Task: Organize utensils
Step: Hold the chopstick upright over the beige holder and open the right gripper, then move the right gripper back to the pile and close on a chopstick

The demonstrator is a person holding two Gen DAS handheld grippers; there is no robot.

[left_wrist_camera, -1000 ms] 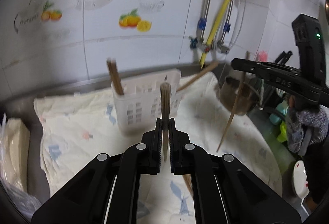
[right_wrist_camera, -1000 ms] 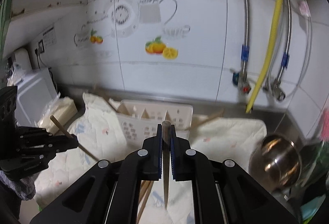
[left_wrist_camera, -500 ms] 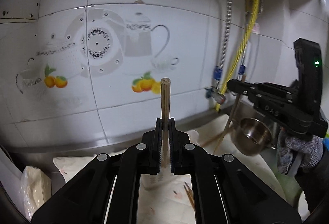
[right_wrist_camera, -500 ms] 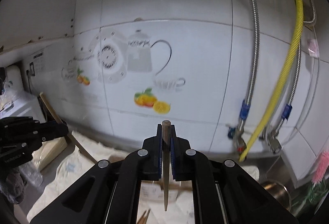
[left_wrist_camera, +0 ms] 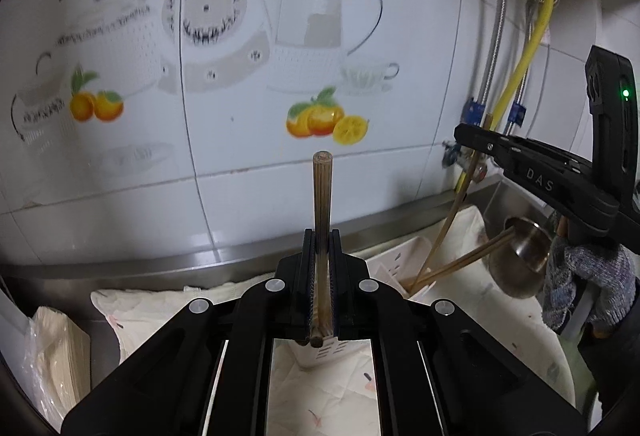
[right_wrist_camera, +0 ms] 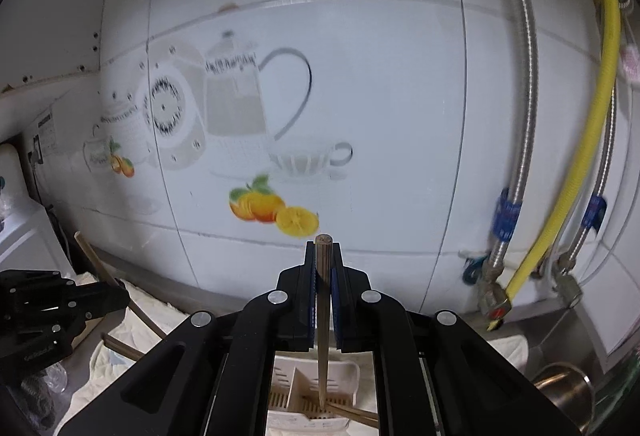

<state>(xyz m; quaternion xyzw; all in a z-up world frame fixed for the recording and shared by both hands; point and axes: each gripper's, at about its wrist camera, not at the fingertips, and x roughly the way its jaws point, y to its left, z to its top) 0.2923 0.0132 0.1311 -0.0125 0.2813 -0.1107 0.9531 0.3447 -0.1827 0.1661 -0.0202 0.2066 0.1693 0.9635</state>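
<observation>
My left gripper (left_wrist_camera: 321, 236) is shut on a wooden chopstick (left_wrist_camera: 322, 196) held upright above the white slotted utensil holder (left_wrist_camera: 384, 264). My right gripper (right_wrist_camera: 324, 248) is shut on another wooden chopstick (right_wrist_camera: 323, 336) whose thin tip points down into a compartment of the holder (right_wrist_camera: 312, 396). In the left wrist view the right gripper (left_wrist_camera: 464, 134) holds its chopstick (left_wrist_camera: 448, 224) slanting into the holder, beside other chopsticks (left_wrist_camera: 460, 264) leaning out of it. The left gripper (right_wrist_camera: 116, 296) shows at the left of the right wrist view with its chopstick (right_wrist_camera: 92, 256).
A pale printed cloth (left_wrist_camera: 160, 308) covers the steel counter. A steel cup (left_wrist_camera: 520, 256) stands right of the holder. A bagged stack (left_wrist_camera: 52, 348) lies at the left. A yellow hose (right_wrist_camera: 592, 140) and steel pipes (right_wrist_camera: 520, 116) run down the tiled wall.
Both grippers tilted up toward the wall and moved closer to it over the holder. The right gripper's chopstick tip has come down into the holder.
</observation>
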